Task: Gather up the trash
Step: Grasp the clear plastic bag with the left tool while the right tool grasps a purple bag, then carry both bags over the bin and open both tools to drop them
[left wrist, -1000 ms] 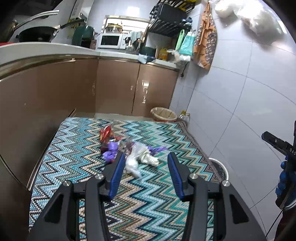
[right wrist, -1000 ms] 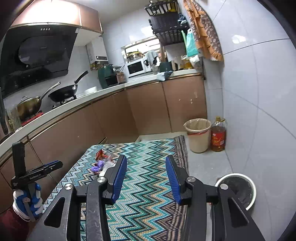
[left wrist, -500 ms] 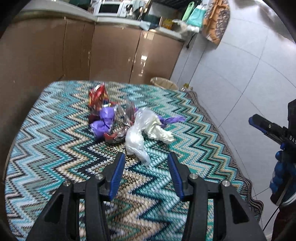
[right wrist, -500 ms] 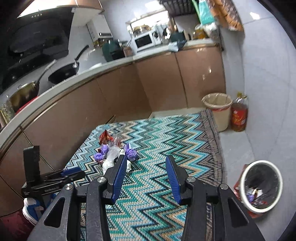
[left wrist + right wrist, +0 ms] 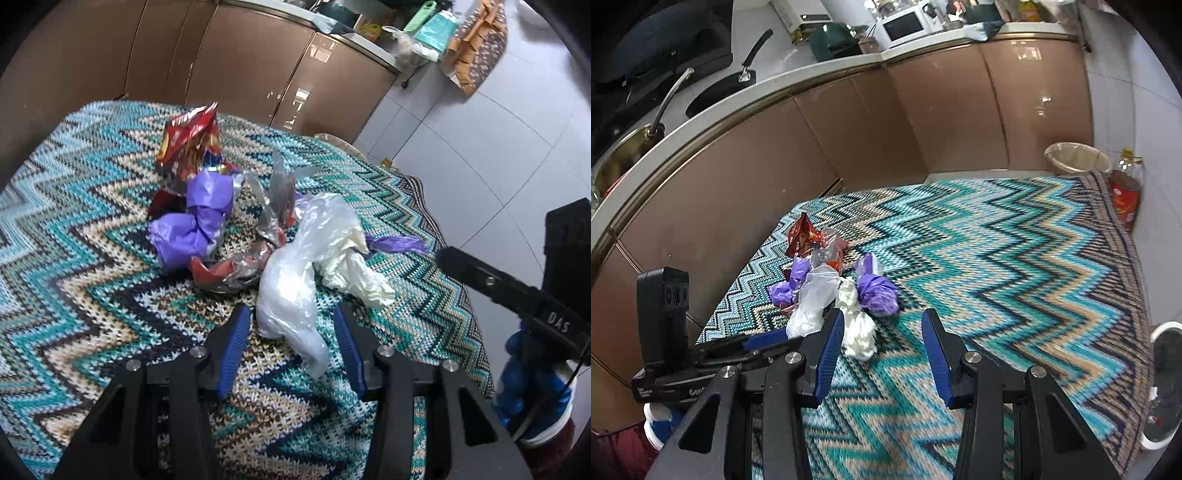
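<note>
A pile of trash lies on the zigzag rug point(image 5: 92, 258): a red snack wrapper point(image 5: 188, 144), a crumpled purple bag point(image 5: 195, 229), a foil wrapper point(image 5: 236, 269), a clear plastic bag point(image 5: 291, 288) and a cream crumpled glove point(image 5: 351, 266). My left gripper point(image 5: 291, 317) is open, low over the rug, and the clear bag's near end lies between its blue pads without touching them. My right gripper point(image 5: 882, 319) is also open. The cream glove point(image 5: 857, 325) sits just past its left fingertip, with a purple bundle point(image 5: 877, 293) beyond. Each gripper shows at the edge of the other's view.
Brown cabinets point(image 5: 849, 147) curve along the rug's far and left sides. A lined bin point(image 5: 1076, 157) and an oil bottle point(image 5: 1124, 195) stand at the rug's far right corner. A white-rimmed bin point(image 5: 1163, 384) holding trash sits on the tiles at the right.
Both grippers have come down and forward toward the trash pile, which now looms much larger. The clear bag's end now lies between the left pads. Neither jaw width has changed.
</note>
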Action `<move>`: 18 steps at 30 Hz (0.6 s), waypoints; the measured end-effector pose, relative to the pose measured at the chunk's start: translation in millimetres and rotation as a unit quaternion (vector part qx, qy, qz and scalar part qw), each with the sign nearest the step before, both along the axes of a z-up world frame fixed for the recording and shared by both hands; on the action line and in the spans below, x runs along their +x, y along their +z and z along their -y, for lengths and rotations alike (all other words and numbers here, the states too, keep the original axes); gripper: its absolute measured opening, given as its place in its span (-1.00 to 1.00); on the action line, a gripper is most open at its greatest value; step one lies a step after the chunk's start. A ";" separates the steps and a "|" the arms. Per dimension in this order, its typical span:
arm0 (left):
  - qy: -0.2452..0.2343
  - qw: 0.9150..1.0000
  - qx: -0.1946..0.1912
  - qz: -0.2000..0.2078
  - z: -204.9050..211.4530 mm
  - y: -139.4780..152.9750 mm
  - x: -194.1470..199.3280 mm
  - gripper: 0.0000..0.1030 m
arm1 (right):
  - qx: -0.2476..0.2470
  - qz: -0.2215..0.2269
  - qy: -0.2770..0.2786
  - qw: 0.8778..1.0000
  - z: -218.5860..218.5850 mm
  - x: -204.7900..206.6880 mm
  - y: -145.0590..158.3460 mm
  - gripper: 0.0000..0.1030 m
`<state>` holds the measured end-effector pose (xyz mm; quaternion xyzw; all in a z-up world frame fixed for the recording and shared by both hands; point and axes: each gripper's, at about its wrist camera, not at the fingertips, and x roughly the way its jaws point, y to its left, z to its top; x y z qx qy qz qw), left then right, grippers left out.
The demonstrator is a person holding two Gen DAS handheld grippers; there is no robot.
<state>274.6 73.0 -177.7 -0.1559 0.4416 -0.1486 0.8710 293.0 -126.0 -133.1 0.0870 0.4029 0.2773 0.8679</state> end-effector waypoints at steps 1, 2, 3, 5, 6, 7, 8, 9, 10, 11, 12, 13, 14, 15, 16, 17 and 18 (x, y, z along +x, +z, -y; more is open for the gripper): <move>0.000 1.000 -0.002 0.000 0.5 -0.7 0.9 -0.14 | 0.002 -0.004 0.003 1.000 -4.0 4.4 -3.8 -0.20; -0.002 1.000 -0.005 -0.003 1.1 -1.8 1.5 -0.17 | 0.004 -0.006 0.004 1.000 -5.7 7.0 -5.5 -0.20; -0.003 1.000 -0.006 -0.003 2.0 -2.5 2.0 -0.24 | 0.007 -0.010 0.004 1.000 -7.7 10.5 -8.5 -0.20; -0.003 1.000 -0.009 -0.005 3.1 -4.3 2.9 -0.34 | 0.014 -0.017 0.002 1.000 -11.7 17.6 -13.4 -0.21; -0.003 1.000 -0.009 -0.005 3.3 -4.4 3.0 -0.38 | 0.017 -0.019 0.001 1.000 -13.0 20.0 -15.4 -0.21; -0.003 1.000 -0.009 -0.005 3.9 -4.4 3.4 -0.39 | 0.020 -0.021 0.000 1.000 -14.0 22.3 -16.7 -0.27; -0.002 1.000 -0.010 -0.004 3.8 -4.6 3.0 -0.39 | 0.024 -0.022 0.000 0.999 -14.1 24.4 -17.5 -0.40; -0.002 1.000 -0.010 -0.003 3.8 -4.6 2.9 -0.41 | 0.024 -0.024 0.001 0.999 -15.3 26.4 -18.3 -0.48; -0.001 1.000 -0.010 -0.003 3.8 -4.5 2.1 -0.42 | 0.020 -0.024 0.002 1.000 -16.9 27.0 -19.0 -0.67; -0.001 1.000 -0.011 -0.002 3.9 -4.3 1.0 -0.42 | 0.018 -0.024 0.002 1.000 -17.8 28.3 -19.5 -0.81; -0.001 1.000 -0.012 -0.001 3.4 -3.9 -1.1 -0.43 | 0.016 -0.024 0.002 1.000 -17.9 28.1 -19.7 -0.81; 0.000 1.000 -0.012 0.000 2.7 -4.6 -5.6 -0.43 | 0.016 -0.023 0.002 1.000 -17.8 26.8 -18.9 -0.83; -0.001 1.000 -0.012 0.001 2.6 -3.8 -7.7 -0.43 | 0.014 -0.019 0.000 1.000 -16.8 24.1 -17.0 -0.84; -0.003 1.000 -0.013 0.002 3.2 -2.7 -10.7 -0.44 | 0.014 -0.017 -0.001 1.000 -16.3 22.6 -15.9 -0.84; -0.004 1.000 -0.013 0.003 2.9 -2.2 -13.3 -0.44 | 0.014 -0.015 -0.002 1.000 -14.7 20.4 -14.1 -0.85; -0.005 1.000 -0.012 0.004 2.9 -1.7 -17.6 -0.44 | 0.014 -0.012 -0.004 1.000 -12.6 17.7 -11.5 -0.85; -0.006 1.000 -0.012 0.006 3.7 0.4 -21.9 -0.45 | 0.014 -0.010 -0.006 1.000 -10.4 15.0 -9.0 -0.85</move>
